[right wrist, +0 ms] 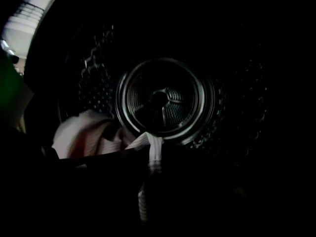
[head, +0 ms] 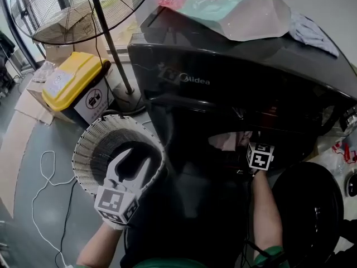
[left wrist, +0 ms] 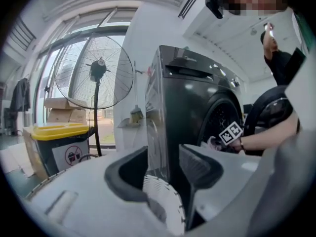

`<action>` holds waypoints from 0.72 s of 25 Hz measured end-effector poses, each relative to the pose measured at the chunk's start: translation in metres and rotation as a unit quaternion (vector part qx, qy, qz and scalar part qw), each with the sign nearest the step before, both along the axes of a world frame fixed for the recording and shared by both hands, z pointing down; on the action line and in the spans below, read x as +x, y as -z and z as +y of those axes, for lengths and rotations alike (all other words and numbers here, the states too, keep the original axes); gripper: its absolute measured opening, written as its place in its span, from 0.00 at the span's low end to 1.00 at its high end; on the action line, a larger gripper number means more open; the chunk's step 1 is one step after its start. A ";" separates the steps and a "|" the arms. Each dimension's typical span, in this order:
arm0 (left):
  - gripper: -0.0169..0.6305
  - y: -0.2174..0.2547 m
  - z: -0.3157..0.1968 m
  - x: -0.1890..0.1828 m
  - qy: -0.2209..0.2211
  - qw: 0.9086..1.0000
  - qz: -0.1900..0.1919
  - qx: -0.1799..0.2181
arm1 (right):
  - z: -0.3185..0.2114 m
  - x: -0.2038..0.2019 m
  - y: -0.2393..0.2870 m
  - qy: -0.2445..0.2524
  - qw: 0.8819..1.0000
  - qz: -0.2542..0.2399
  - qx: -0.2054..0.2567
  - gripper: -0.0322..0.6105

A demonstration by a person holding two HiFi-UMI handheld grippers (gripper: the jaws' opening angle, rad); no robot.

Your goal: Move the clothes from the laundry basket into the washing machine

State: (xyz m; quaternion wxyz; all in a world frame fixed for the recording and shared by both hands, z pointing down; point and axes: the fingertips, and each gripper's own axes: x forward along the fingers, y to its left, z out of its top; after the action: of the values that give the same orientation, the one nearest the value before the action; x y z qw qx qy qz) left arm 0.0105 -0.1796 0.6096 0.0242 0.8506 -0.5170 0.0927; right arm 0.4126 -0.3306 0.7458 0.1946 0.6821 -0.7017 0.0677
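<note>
Head view: the left gripper (head: 135,162) hangs over the white laundry basket (head: 83,144) at the washing machine (head: 223,66) front's left edge. The right gripper (head: 251,145) reaches into its door opening.

Left gripper view: the jaws stand spread and empty above the basket's rim.

Right gripper view: the jaws are clenched on a pale garment (right wrist: 89,132) that trails to the drum (right wrist: 168,98) floor's left.

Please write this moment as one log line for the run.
left claw: open, over laundry basket | right claw: shut on striped cloth, inside washing machine drum
</note>
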 end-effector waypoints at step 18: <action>0.33 -0.023 -0.014 0.014 -0.018 0.999 0.027 -0.018 | 0.084 -0.046 -0.017 0.069 0.993 -0.092 -0.036 0.45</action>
State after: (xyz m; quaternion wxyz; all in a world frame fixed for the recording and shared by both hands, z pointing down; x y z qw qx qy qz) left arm 0.0249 -0.1940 0.6328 0.0517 0.8614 -0.4990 0.0793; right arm 0.3661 -0.2464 0.7631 0.1573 0.6153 -0.7593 0.1418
